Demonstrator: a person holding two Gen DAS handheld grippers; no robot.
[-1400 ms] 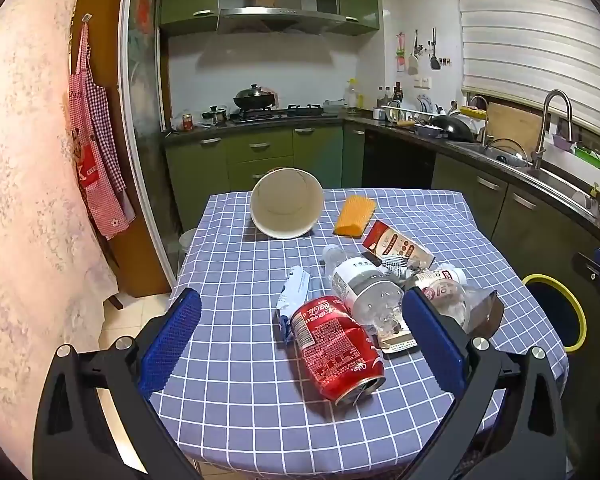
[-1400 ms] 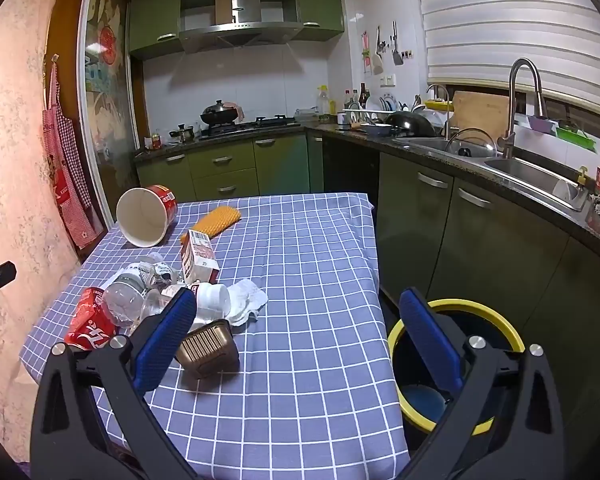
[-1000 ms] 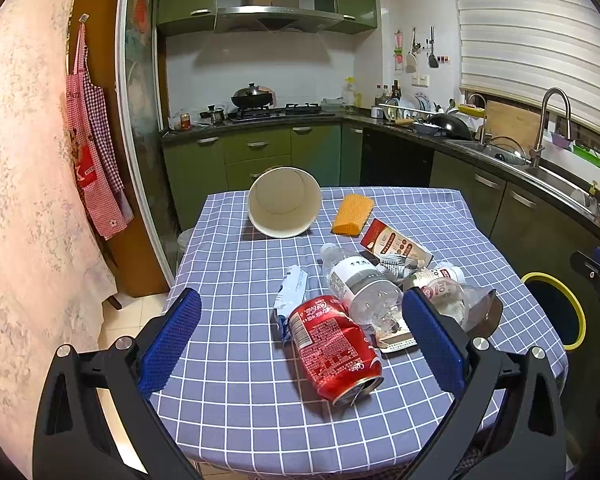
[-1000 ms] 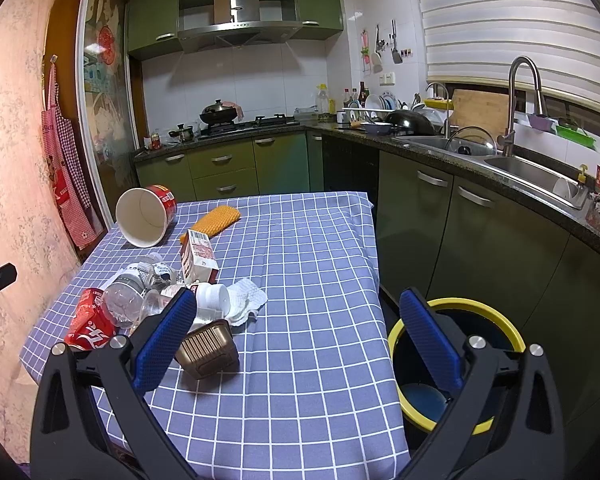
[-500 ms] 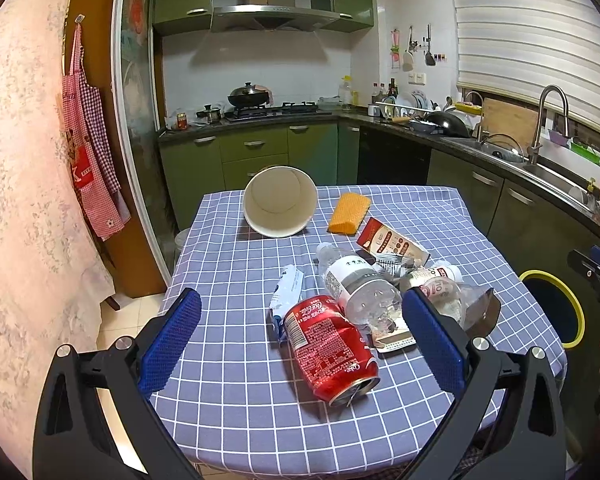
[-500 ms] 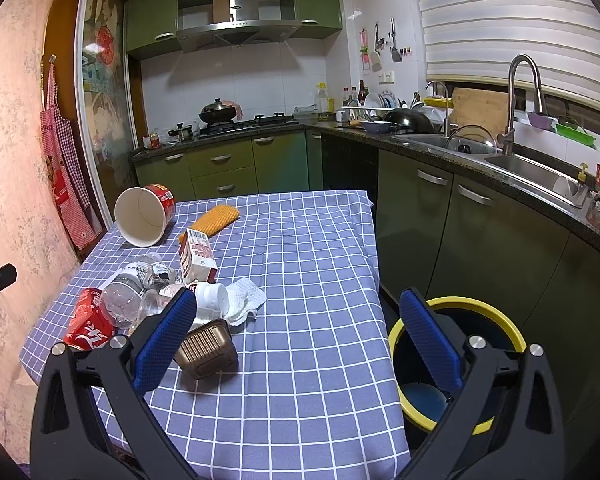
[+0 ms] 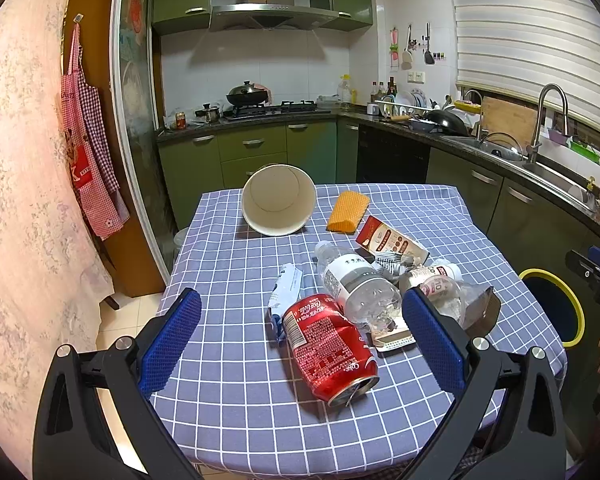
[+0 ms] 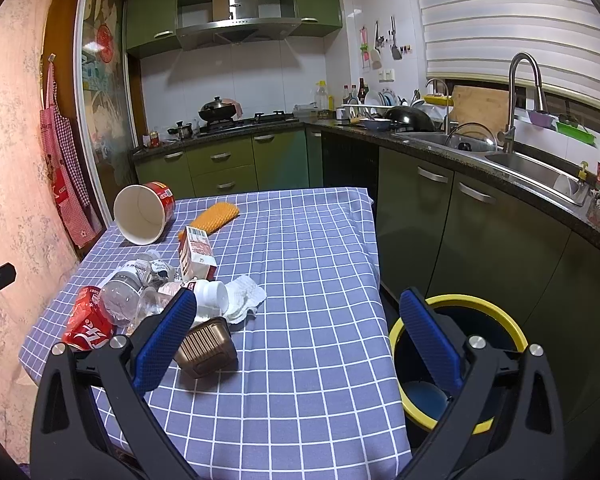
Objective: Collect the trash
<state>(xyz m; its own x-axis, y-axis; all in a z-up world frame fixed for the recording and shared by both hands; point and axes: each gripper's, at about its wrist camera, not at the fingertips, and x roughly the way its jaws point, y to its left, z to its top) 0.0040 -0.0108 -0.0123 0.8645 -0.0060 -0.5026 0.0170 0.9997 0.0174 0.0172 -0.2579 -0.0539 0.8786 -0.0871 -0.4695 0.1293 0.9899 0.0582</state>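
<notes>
Trash lies on a table with a blue checked cloth (image 7: 228,280): a dented red cola can (image 7: 328,346), a clear plastic bottle (image 7: 352,280), a red and white carton (image 7: 390,240), a paper bucket on its side (image 7: 278,205), an orange sponge (image 7: 348,211) and a blue wrapper (image 7: 286,286). My left gripper (image 7: 296,338) is open above the near edge, the can between its fingers' line. My right gripper (image 8: 296,338) is open over the table's right edge (image 8: 312,360), near a brown plastic tub (image 8: 206,348) and a crumpled tissue (image 8: 244,298).
A black bin with a yellow rim (image 8: 460,356) stands on the floor right of the table. Green cabinets (image 8: 480,240) and a counter with a sink (image 8: 532,168) run along the right. A wall with a hanging apron (image 7: 88,160) is on the left.
The left view has drifted slightly; the trash sits a little lower and left in it. The right gripper has hardly moved. Nothing was grasped.
</notes>
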